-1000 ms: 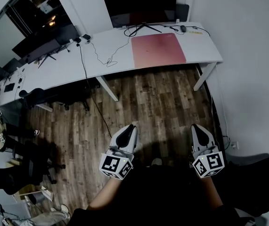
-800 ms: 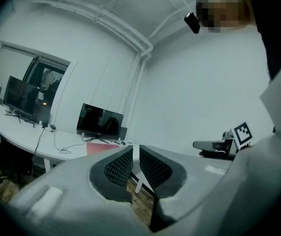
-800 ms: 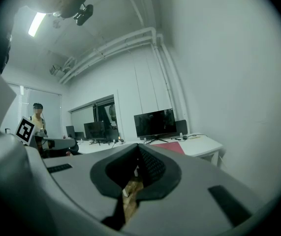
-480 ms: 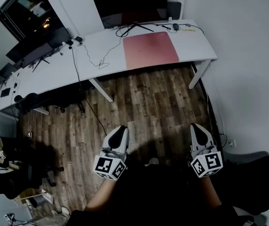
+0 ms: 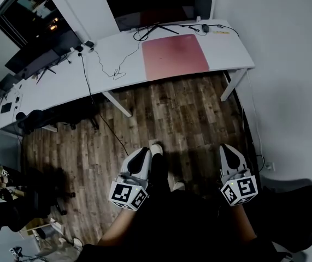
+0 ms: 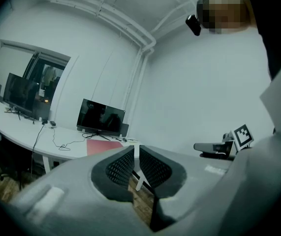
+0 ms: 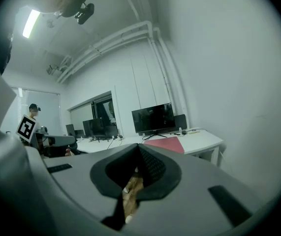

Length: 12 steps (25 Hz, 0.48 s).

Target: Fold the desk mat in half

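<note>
One pink desk mat (image 5: 175,57) lies flat and unfolded on the white desk (image 5: 117,64), toward the desk's right end, with its front edge running close along the desk's front edge. At the back of the desk, just behind the mat, stands a dark monitor (image 5: 150,5), and a few small dark items sit near the desk's back right corner. A thin black cable (image 5: 109,70) loops across the desk top nearer the desk's middle. Wooden floor (image 5: 183,113) stretches out in front of the desk, and both grippers hang over it, well apart from the desk and pointing toward it. The left gripper (image 5: 142,153) has its fingers (image 6: 118,168) drawn together to a thin slit with nothing between them. The right gripper (image 5: 227,149) has its fingers (image 7: 152,166) meeting at the tips and holds nothing. A light shoe (image 5: 156,149) shows on the floor just beside the left gripper, on its desk-facing side.
</note>
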Each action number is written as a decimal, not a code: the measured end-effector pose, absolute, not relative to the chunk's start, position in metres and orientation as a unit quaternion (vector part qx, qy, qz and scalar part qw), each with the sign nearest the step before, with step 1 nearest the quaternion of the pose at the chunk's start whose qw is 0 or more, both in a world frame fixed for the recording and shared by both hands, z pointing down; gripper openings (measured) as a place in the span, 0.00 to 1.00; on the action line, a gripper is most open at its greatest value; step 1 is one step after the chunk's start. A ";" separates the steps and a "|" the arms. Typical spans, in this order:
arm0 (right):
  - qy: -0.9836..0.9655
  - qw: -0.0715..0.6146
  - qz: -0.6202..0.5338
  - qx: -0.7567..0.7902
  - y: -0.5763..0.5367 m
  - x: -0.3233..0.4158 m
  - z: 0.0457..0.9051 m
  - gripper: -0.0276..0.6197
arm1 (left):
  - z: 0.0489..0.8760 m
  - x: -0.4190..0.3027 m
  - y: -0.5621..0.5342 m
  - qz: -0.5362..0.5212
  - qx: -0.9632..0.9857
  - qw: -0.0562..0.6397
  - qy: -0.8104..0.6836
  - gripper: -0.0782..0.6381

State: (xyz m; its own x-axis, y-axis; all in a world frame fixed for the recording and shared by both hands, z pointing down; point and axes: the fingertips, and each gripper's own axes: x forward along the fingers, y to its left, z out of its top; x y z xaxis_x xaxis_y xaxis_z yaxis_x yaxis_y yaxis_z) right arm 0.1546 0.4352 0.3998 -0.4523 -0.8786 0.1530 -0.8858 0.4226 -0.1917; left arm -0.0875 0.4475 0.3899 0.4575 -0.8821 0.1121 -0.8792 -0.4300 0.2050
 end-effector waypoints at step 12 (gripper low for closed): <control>-0.841 0.026 0.106 0.529 0.329 0.142 0.399 0.04 | 0.409 -0.105 0.308 -0.026 0.850 0.147 -0.505 0.15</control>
